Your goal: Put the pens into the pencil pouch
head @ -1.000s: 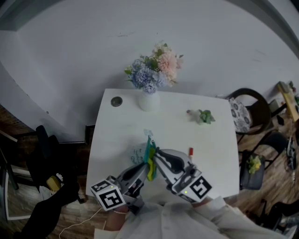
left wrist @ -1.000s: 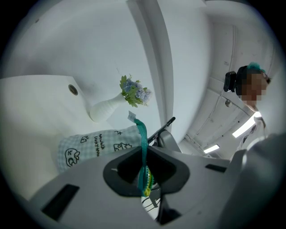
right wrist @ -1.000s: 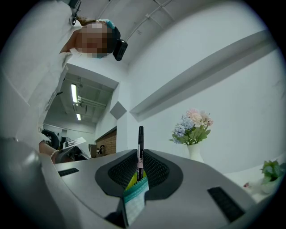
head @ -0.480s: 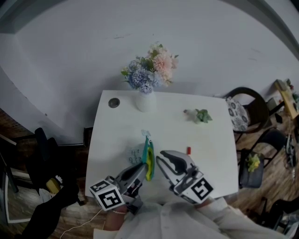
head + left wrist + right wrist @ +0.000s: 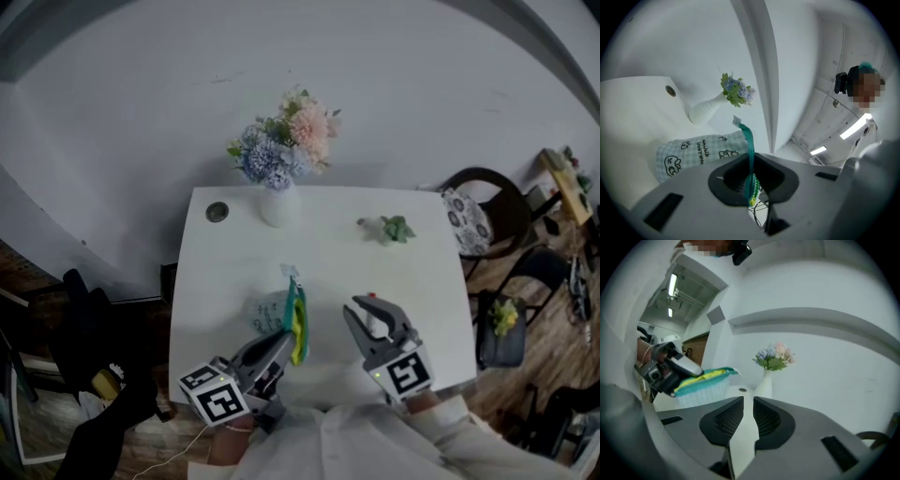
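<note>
A home-like room or small studio: white counter (image 5: 412, 281) against a plain wall, flower vase (image 5: 277, 204) at 12 o'clock, chairs (image 5: 469, 220) at 3 o'clock, wood floor (image 5: 553, 375).

Head view: dim, flat, greyish light with no hard shadows. The white bench (image 5: 234, 272) is the brightest patch, while the floor (image 5: 539, 361) sinks into dark. It's soft all over, and the wall (image 5: 394, 94) bows with the lens.

Left gripper view: strip lights (image 5: 855, 127) flare at the right, there's black vignette in the corners, and the fingers (image 5: 731, 180) up close look soft.

Right gripper view: a ceiling tube (image 5: 672, 284) glows top left, the wall is evenly lit, and the edges curve hard.
</note>
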The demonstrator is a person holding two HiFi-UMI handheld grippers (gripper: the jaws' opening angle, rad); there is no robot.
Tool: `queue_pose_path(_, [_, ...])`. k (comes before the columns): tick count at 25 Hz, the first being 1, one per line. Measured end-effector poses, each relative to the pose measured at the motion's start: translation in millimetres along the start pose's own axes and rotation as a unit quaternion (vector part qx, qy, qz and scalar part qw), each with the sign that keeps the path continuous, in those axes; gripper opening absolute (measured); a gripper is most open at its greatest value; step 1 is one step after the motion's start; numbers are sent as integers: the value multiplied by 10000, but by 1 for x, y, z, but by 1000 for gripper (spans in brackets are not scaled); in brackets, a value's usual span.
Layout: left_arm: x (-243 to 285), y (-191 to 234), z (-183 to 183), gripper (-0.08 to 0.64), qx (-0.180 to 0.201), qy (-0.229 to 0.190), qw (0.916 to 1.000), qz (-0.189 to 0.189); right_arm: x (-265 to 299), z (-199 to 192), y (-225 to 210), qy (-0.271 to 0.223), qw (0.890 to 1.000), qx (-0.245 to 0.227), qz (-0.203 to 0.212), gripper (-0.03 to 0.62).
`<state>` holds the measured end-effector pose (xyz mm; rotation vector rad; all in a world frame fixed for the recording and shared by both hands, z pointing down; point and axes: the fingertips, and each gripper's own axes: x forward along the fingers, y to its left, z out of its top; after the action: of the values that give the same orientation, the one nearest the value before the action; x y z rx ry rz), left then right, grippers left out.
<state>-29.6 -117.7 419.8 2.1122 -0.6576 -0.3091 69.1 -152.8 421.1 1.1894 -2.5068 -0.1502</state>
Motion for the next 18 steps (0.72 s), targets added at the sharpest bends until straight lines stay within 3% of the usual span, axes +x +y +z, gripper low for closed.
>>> queue_pose_path(3, [1, 0, -1, 34, -6, 49, 10000, -34, -8, -33, -20, 817, 9958, -208, -344, 44])
queue_pose_path(8, [2, 0, -2, 34, -13, 127, 9999, -84, -17, -71, -35, 1644, 9836, -311, -673, 49])
queue_pose_path(18, [5, 0, -6, 34, -23, 233, 9997, -121, -8, -135, -39, 2442, 9655, 119, -892, 117])
